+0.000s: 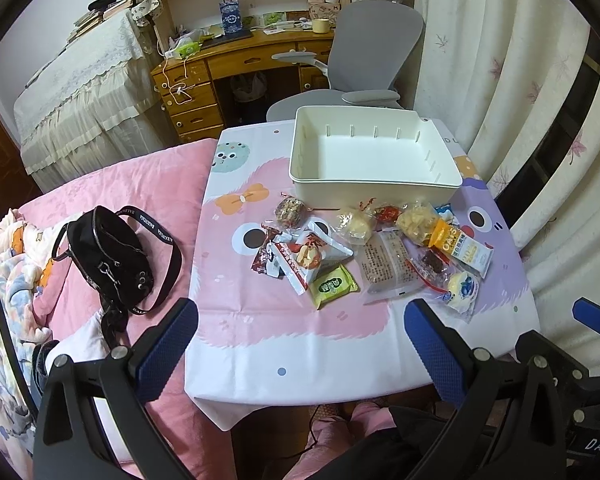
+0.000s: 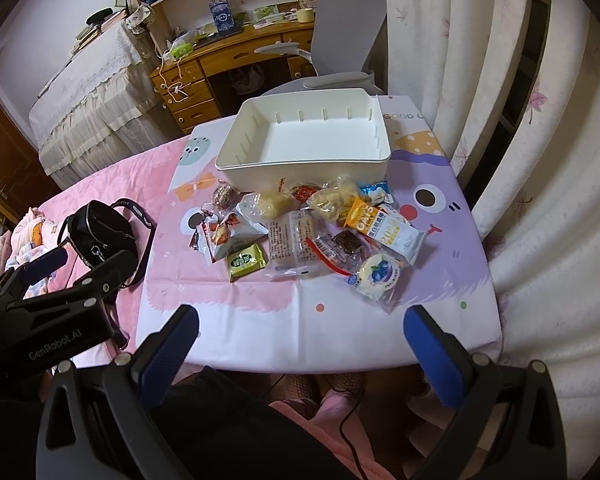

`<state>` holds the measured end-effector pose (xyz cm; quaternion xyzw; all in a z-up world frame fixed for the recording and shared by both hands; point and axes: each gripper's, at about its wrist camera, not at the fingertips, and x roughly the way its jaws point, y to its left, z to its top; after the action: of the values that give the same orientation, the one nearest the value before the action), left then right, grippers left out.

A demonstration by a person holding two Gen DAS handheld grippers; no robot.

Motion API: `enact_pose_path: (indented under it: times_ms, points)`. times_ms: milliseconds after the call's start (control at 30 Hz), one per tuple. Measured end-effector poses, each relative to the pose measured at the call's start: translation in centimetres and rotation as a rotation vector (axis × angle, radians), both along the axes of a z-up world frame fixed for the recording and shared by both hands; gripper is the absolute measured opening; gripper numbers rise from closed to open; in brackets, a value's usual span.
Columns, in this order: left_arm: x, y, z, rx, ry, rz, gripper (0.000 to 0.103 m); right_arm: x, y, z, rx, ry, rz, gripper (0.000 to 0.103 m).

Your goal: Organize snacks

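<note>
Before rect. plastic bin [image 1: 374, 184]: crinkly snack packets [image 1: 364, 252]

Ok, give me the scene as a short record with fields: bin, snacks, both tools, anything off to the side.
bin: white bin, empty, at the far side of the table
snacks: loose pile in front of the bin, none inside; green packet nearest the left tool, blueberry packet nearest the right tool
left tool: open, holding nothing, at the table's near edge
right tool: open, holding nothing, at the near edge
side: black bag on the pink bed, left of the table
</note>
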<state>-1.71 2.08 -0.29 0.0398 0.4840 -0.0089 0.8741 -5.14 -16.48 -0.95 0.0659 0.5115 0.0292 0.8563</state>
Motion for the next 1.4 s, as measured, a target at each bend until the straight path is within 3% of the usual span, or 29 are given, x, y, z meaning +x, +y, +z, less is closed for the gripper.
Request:
enact_pose_path:
  times_ms: [467,900,1067,1400]
  points:
    - [1.5,2.0,-1.0,-0.021,0.033,-0.042,0.102,-0.5,1.3,-0.4,-0.006,-0.005,-0.076,0.100]
    - [3.6,-0.1,-1.5,-0.056,0.021,-0.117,0.102,0.3,0.5,-1.3,-0.029,-0.028,-0.062,0.100]
    - [5.7,-1.5,-2.8,-0.072,0.074,-0.123,0.102,2.2,-1.3,-2.5,-0.013,0.016,-0.079,0.100]
    - [11.3,-5.0,-7.3,-0.068,0.222,-0.087,0.101,7.7,-6.9,-7.5,0.111,0.251,-0.147,0.095]
